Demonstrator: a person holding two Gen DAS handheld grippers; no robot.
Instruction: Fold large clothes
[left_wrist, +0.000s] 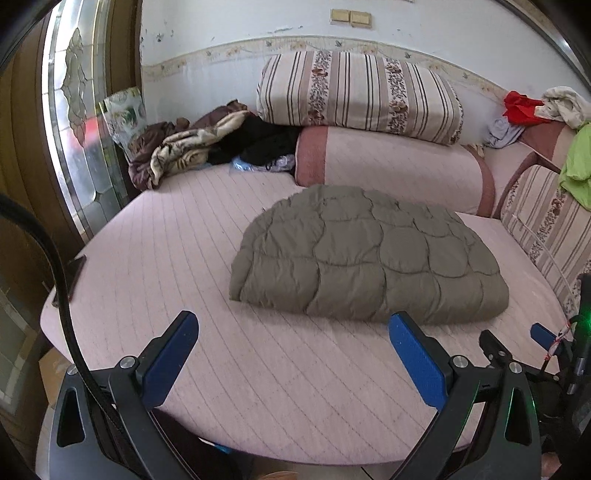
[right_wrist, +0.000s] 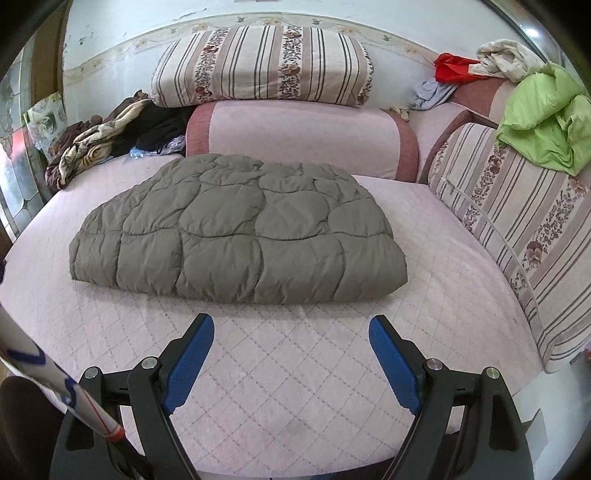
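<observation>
- An olive quilted jacket is seen folded into a thick bundle in the middle of the bed, its doubled fold edge turned toward the near edge, so it is judged largely folded already.
- The left gripper is held over the near edge of the bed with its blue pads spread wide; nothing is gripped between them.
- The right gripper is likewise held wide and empty, short of the bundle and clear of it.
- Both are angled down at the bundle, presumably so that it can be checked or taken at its near fold.
- A striped pillow is stacked on a pink bolster at the far edge, leaving the middle free for folding.
- A green garment is draped at the bed's right edge, possibly awaiting its turn.
</observation>
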